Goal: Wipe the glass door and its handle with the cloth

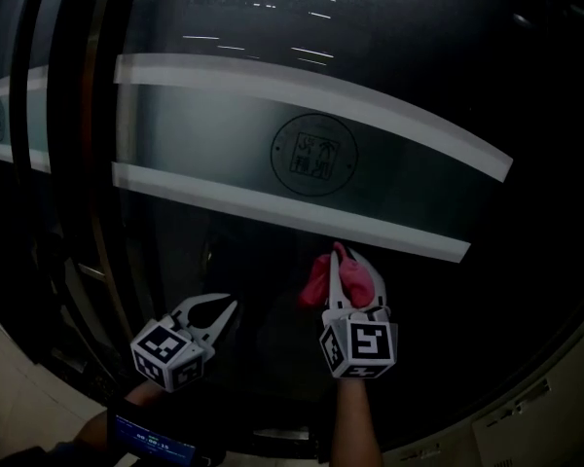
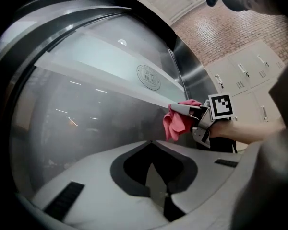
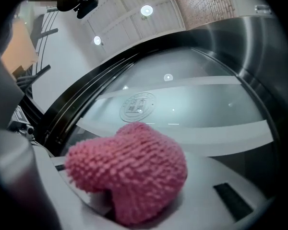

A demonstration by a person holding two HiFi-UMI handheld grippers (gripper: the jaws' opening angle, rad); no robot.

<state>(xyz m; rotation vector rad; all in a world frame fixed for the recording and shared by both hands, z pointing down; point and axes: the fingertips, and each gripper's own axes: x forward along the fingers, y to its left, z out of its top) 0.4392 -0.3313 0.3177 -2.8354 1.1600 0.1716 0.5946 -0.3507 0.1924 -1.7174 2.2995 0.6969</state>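
The dark glass door (image 1: 389, 76) fills the head view, crossed by a frosted band (image 1: 224, 134) with a round logo (image 1: 315, 155). My right gripper (image 1: 343, 261) is shut on a pink knitted cloth (image 1: 318, 278), which is held up to the glass just under the band's lower stripe. The cloth (image 3: 129, 169) bulges over the jaws in the right gripper view and hides their tips. My left gripper (image 1: 219, 305) hovers lower left of it, close to the glass, its tips together with nothing between them (image 2: 153, 143). From there the cloth (image 2: 175, 121) is seen on the right.
A vertical metal bar (image 1: 102, 163) and dark frame run down the door's left side. Pale lockers (image 2: 245, 80) and a brick wall (image 2: 221, 28) stand to the right. Light floor tiles (image 1: 10, 397) show at lower left, a pale cabinet (image 1: 555, 407) at lower right.
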